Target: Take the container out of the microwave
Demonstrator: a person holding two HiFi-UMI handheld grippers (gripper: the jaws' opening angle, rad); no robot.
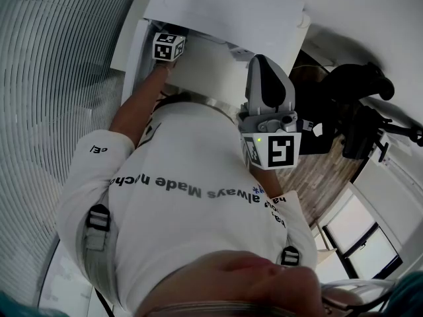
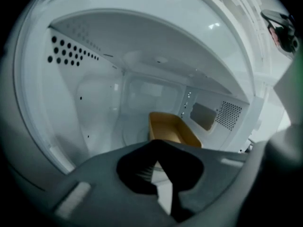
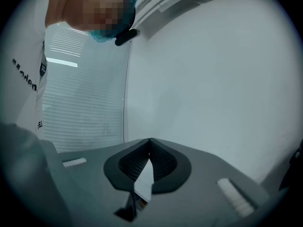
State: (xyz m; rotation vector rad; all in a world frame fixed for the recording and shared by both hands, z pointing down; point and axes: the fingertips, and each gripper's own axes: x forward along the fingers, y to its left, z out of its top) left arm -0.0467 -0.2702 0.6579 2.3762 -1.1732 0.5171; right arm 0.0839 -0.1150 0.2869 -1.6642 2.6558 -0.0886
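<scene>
Microwave (image 2: 94,93): a white cavity is seen open, with rows of round holes in its left wall and a mesh panel at the right of its back wall.
Container (image 2: 173,126): a small yellow tub is set on the floor of the microwave, towards the back and right of centre, open side up.
Left tongs (image 2: 154,143): they are clenched, with the tips brought together on the near rim of the container; how much of the rim is caught is hidden by the tips themselves. In the head view they are reached forward into the white box, and only the marker cube (image 1: 168,47) and the forearm are shown.
Right tongs (image 3: 149,141): they are clenched, and nothing is held between them. They are kept level in front of the chest, well apart from the microwave, and are aimed at a plain white wall (image 3: 213,79).
Slatted blind (image 3: 80,108): it is seen to the left of that wall in the right gripper view.
Person: a white shirt (image 1: 192,223) with dark lettering is worn, and both arms are stretched forward.
</scene>
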